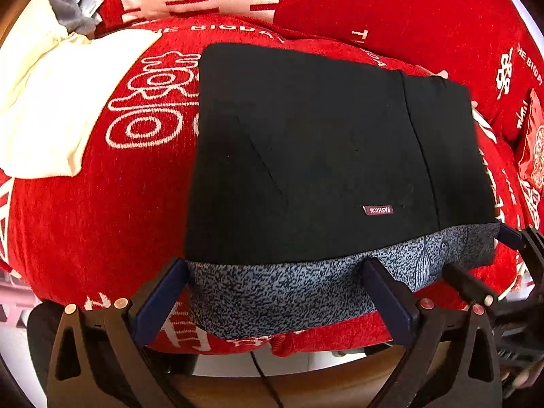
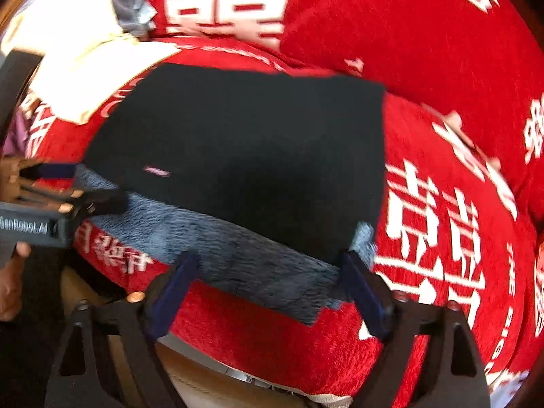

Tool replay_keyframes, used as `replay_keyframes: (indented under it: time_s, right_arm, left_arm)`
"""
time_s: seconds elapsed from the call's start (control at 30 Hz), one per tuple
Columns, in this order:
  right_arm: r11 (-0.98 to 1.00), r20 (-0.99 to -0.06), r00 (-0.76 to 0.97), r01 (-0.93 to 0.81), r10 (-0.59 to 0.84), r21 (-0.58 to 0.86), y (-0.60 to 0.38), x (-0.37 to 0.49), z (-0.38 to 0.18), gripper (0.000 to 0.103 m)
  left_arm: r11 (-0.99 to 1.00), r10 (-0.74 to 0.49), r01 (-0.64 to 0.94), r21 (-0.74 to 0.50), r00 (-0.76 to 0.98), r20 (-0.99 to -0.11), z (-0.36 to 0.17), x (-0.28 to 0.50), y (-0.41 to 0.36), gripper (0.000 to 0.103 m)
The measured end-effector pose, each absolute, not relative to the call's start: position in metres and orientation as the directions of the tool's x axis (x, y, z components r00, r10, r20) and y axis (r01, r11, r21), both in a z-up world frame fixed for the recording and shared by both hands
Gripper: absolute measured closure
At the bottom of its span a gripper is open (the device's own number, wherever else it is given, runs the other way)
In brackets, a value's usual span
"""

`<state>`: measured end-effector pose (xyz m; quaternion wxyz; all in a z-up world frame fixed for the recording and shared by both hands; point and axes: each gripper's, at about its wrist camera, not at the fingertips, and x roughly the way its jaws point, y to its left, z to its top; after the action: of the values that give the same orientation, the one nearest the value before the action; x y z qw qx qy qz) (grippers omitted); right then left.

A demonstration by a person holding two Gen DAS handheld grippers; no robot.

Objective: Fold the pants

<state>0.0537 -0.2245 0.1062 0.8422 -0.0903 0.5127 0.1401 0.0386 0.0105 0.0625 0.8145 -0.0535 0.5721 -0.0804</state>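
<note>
Two spread tools straddle one folded pants on one red cushion.

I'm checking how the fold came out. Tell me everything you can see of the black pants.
The black pants lie folded into a flat, neat rectangle on the red cushion. The outer cloth is plain black with seam lines and a small woven "FASHION" label. Along the near edge a speckled blue-grey fleecy lining shows. The open left gripper and open right gripper straddle that edge; no fingers pinch it.
</note>
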Motion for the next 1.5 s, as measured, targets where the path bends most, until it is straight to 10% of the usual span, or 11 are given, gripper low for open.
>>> replay_keyframes:
  time_s: [0.37, 0.8, 1.5]
  right_arm:
    - [0.944, -0.758, 0.622, -0.330, 0.198, -0.024, -0.218, 0.084, 0.179, 0.011]
    - [0.943, -0.878, 0.460, -0.330, 0.133, -0.030, -0.190, 0.195, 0.106, 0.006]
    - [0.950, -0.874, 0.467, -0.311, 0.136, -0.019, -0.180, 0.134, 0.114, 0.004]
  left_arm:
    - [0.993, -0.101, 0.003, -0.114, 0.497, -0.862, 0.126, 0.098, 0.030, 0.001]
    - [0.995, -0.031, -0.082, -0.061, 0.327, -0.944, 0.053, 0.181, 0.029, 0.000]
    - [0.998, 0.017, -0.059, -0.005, 0.367, -0.930, 0.067, 0.116, 0.035, 0.000]
